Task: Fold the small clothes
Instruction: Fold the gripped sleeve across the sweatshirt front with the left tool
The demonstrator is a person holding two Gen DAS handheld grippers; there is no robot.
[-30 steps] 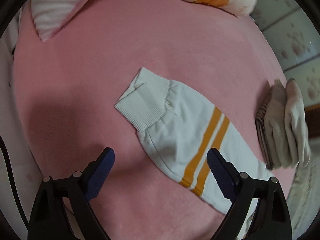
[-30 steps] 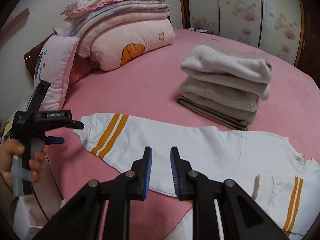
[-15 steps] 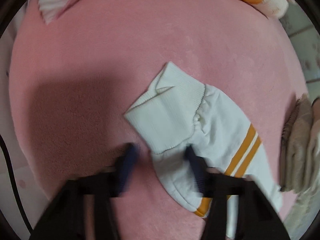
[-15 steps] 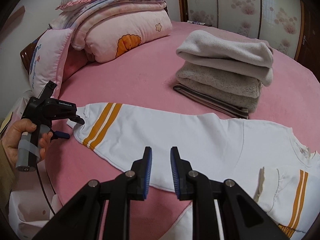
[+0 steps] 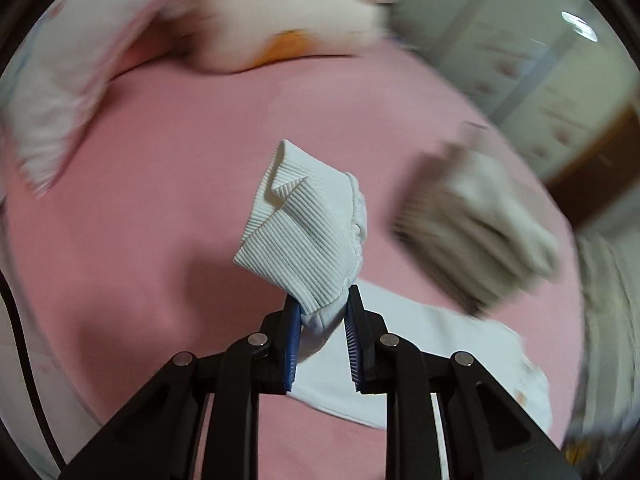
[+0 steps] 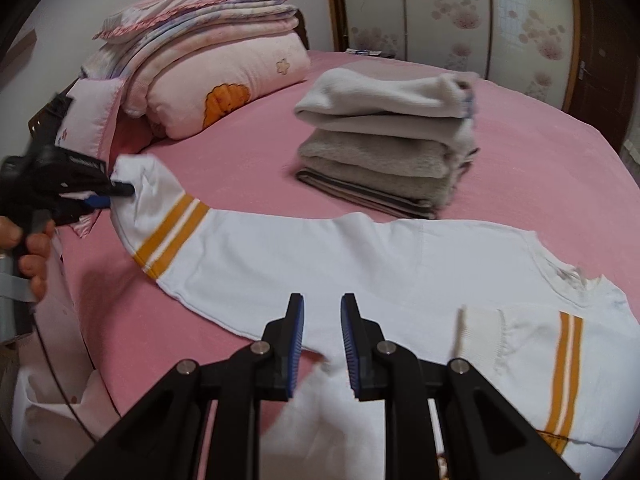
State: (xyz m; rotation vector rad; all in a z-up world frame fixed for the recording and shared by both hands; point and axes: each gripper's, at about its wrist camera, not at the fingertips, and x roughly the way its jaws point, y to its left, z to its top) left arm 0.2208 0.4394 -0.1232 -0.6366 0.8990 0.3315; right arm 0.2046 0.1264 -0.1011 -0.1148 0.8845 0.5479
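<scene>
1. Blue-padded and black, the right gripper point(image 6: 322, 340) sits nearest in its own view, its jaws a narrow gap apart with nothing between them, hovering over the lower edge of the white top.
2. White with paired orange stripes, the top point(image 6: 360, 264) lies flat on the pink bedspread point(image 6: 540, 168). Its long axis runs across the right wrist view, from the neckline at the right to the outstretched sleeve point(image 6: 176, 224) at the left.
3. A second sleeve point(image 6: 532, 344) is folded in over the body at the right, its ribbed cuff pointing left.
4. The outstretched sleeve points left and rises off the bed at its end, where the left gripper point(image 6: 108, 196), held in a person's hand point(image 6: 28, 252), grips it.
5. In the left wrist view the left gripper's point(image 5: 322, 316) jaws are closing, and the pads already pinch the fabric just below the ribbed cuff point(image 5: 300, 232), which stands up beyond the fingertips with one corner turned over.
6. Farther back, a stack of folded grey and beige clothes point(image 6: 392, 144) rests on the bedspread, apart from the top.
7. Farthest, folded pink bedding point(image 6: 216, 64) is piled by the wall.
</scene>
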